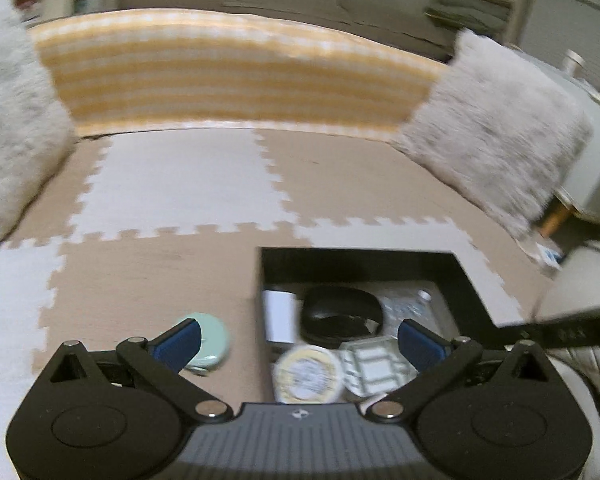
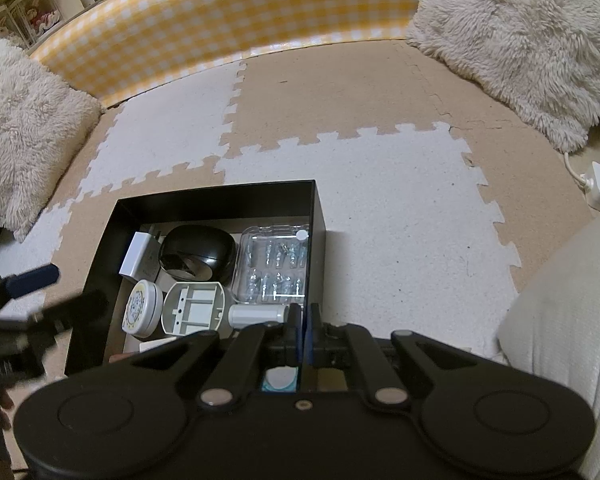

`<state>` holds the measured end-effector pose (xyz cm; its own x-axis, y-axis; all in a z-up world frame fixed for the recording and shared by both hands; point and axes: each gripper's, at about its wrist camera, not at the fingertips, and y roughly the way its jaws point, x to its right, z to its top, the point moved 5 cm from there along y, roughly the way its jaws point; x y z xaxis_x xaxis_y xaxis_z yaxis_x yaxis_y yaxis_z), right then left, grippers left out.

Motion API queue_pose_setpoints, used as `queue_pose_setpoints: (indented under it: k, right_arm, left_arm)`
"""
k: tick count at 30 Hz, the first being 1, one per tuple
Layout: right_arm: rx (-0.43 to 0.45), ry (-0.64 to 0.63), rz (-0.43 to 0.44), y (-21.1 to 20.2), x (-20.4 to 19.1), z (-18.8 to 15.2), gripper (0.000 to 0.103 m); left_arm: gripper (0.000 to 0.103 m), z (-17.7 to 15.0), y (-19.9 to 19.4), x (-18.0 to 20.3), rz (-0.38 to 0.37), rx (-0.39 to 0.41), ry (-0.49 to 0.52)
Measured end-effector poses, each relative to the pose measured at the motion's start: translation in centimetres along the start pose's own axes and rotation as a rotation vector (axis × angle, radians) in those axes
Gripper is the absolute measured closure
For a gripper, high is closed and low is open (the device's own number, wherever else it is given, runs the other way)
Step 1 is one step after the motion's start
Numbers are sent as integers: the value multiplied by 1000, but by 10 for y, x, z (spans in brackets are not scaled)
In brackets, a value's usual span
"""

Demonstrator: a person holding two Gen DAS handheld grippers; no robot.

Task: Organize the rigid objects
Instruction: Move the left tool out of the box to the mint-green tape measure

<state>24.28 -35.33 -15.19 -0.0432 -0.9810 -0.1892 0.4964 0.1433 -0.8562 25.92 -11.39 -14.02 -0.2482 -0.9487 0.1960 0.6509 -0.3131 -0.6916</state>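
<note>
So left gripper (image 1: 298,340) jaws gape wide, empty, above the box (image 1: 466,280); right gripper (image 2: 303,316) jaws pinched together.

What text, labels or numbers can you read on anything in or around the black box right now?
None reads clearly.
Round tin: printed lid label, too small and blurred to read.
Clear blister pack: white round sticker, no legible print.
White charger: faint marking, unreadable.
Left gripper body: small emblem, not text.
Mint round case: blurred, nothing legible.
</note>
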Motion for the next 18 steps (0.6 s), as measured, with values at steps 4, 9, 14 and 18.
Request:
queue_pose_setpoints:
  k: [4,9,14,18]
  right_arm:
    - [0,0,0,0,0,0,100]
    - [0,-1,0,0,-1,0,100]
    - [0,0,0,0,0,0,100]
    - [-4,-1,0,1,-1,-1,100]
  left_arm:
    - [0,1,1,-25,45,2,-68]
    - [0,1,2,-57,109,9,-139]
    - [7,-4,6,-81,151,-6,-174]
    - [24,-12,14,-86,139,-40,-126]
